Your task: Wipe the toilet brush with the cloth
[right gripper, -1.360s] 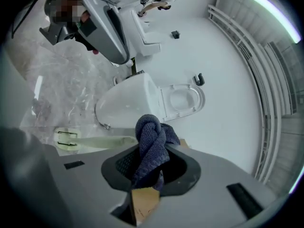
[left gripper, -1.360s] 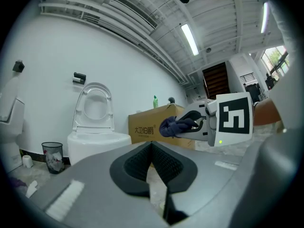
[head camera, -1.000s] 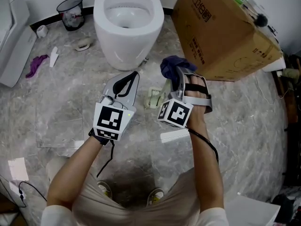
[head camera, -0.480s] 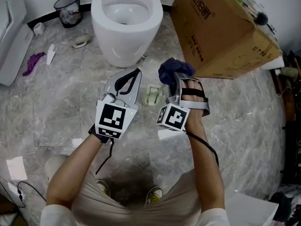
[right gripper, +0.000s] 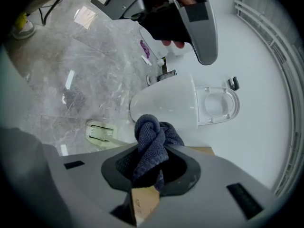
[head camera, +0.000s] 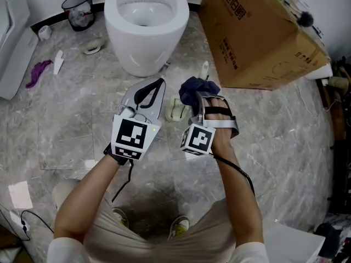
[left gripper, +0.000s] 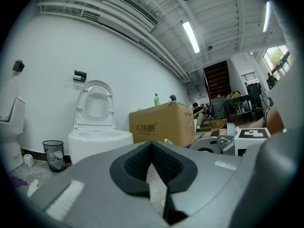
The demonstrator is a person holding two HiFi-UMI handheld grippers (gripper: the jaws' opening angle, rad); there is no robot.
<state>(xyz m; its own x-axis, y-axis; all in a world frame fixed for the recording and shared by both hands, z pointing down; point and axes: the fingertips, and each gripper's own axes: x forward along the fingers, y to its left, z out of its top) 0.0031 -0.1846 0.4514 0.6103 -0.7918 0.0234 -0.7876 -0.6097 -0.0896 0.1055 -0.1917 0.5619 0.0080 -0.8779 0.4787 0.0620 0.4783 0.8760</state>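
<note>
The toilet brush [head camera: 176,109] lies on the grey marble floor in front of the toilet, its pale green head [right gripper: 100,132] toward me and its white handle running off toward the box. My right gripper [head camera: 198,98] is shut on a bunched dark blue cloth [head camera: 192,88], which hangs just right of and above the brush head. In the right gripper view the cloth [right gripper: 151,139] bulges out between the jaws. Left of the brush, my left gripper [head camera: 159,83] hovers with jaw tips together and nothing in them.
A white toilet [head camera: 145,32] stands straight ahead, seat up. A large cardboard box [head camera: 258,32] sits at the right. A black waste bin [head camera: 80,10], a purple scrap [head camera: 38,72] and small litter lie at the left, beside a white fixture [head camera: 13,43].
My right gripper has carried the cloth a little left and down toward the brush, uncovering the handle's far end. The left gripper has barely moved.
</note>
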